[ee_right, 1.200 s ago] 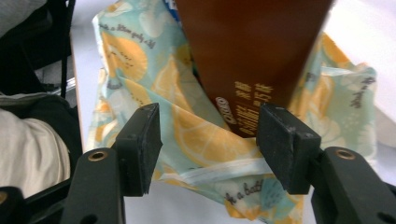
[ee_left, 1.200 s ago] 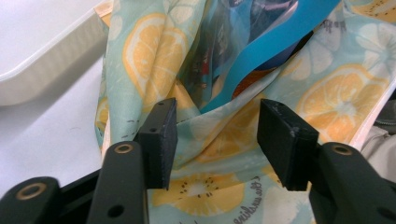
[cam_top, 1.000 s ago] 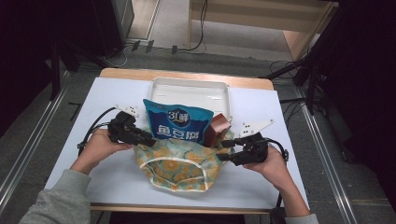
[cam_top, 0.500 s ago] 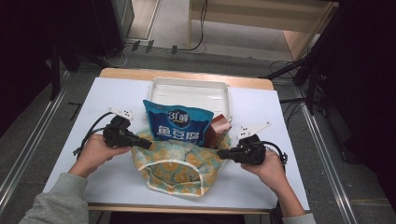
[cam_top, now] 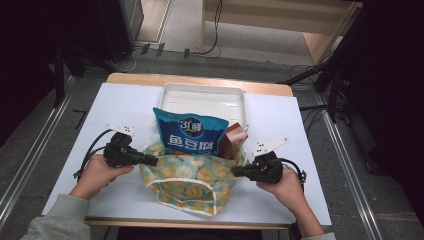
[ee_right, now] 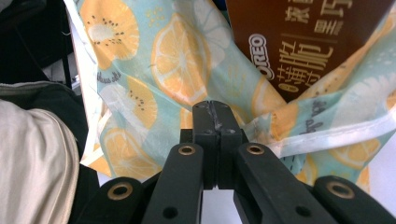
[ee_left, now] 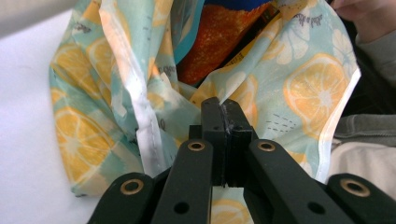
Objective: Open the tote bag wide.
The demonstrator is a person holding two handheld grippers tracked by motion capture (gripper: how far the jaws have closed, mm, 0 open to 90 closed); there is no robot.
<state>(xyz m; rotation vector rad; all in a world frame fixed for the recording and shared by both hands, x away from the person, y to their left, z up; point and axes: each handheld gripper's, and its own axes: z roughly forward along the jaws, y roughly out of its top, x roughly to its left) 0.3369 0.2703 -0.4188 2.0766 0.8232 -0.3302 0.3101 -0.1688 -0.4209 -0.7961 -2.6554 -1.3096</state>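
A cloth bag [cam_top: 190,182] printed with lemon slices lies at the table's front middle. A blue snack packet [cam_top: 192,135] and a brown Oreo box [cam_top: 234,141] stand up out of its mouth. My left gripper [cam_top: 154,160] is shut on the left rim of the bag. In the left gripper view its jaws [ee_left: 223,109] pinch the bag's fabric [ee_left: 299,88], with an orange packet [ee_left: 210,42] inside beyond. My right gripper [cam_top: 236,171] is shut on the right rim. In the right gripper view its jaws [ee_right: 214,109] clamp the fabric [ee_right: 177,51] below the Oreo box [ee_right: 303,42].
An empty white tray [cam_top: 170,97] sits behind the bag at the table's far edge. The white tabletop [cam_top: 310,130] extends on both sides. Cables trail from both grippers. A grey sleeve [ee_right: 32,154] lies close by, at the left of the right gripper view.
My left hand has moved left and nearer the table's front edge, drawing the bag's left rim with it. The bag's mouth is stretched wider. The right hand has barely shifted.
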